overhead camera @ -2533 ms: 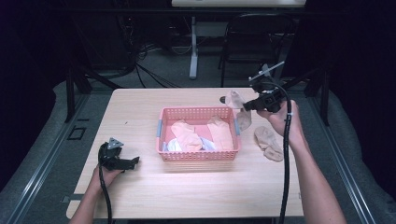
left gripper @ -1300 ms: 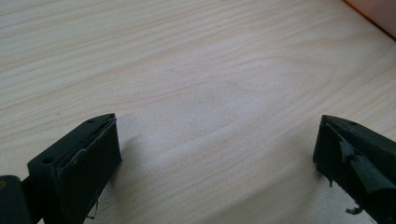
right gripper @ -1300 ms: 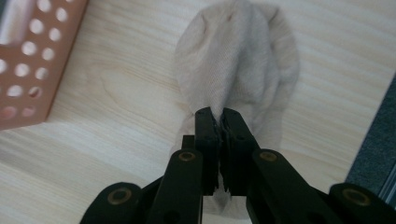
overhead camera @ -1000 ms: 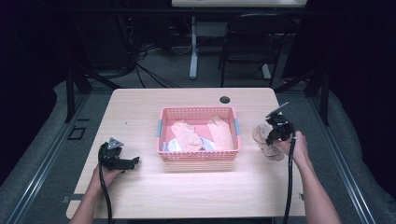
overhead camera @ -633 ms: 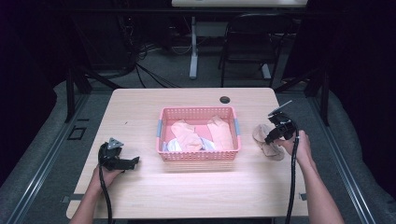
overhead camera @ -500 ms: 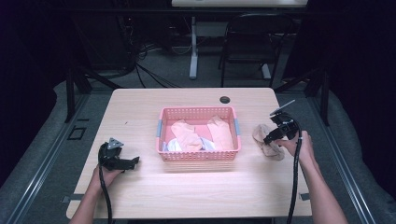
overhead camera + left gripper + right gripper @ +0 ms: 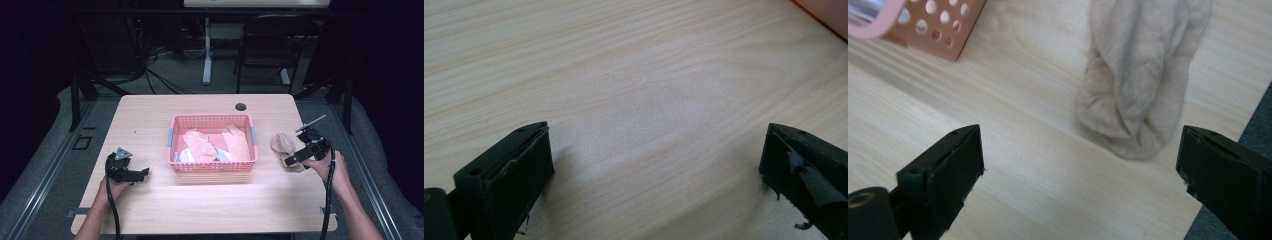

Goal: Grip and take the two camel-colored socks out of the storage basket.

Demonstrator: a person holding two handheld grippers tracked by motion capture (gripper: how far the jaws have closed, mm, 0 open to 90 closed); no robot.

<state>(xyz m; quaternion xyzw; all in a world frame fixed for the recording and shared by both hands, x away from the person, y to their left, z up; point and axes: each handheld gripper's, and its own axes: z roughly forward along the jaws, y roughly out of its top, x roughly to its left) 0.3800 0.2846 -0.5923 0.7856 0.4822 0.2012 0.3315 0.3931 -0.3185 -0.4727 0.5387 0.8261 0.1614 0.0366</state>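
Beige sock (image 7: 283,145) is laid flat near table's (image 7: 150,115) right edge, right of pink basket (image 7: 212,168); right gripper (image 7: 292,160) is held just beside it, jaws just opened, nothing gripped; left gripper (image 7: 142,173) is rested near front-left corner, spread wide, empty.

**Bystanding items on and around the table**

We note a pink perforated basket (image 7: 212,144) mid-table, holding peach and pale blue cloths (image 7: 210,146). A dark round grommet hole (image 7: 240,106) sits in the wooden table (image 7: 150,120) near its far edge. Beyond stands a black chair (image 7: 272,52), with cables (image 7: 160,75) on the floor.
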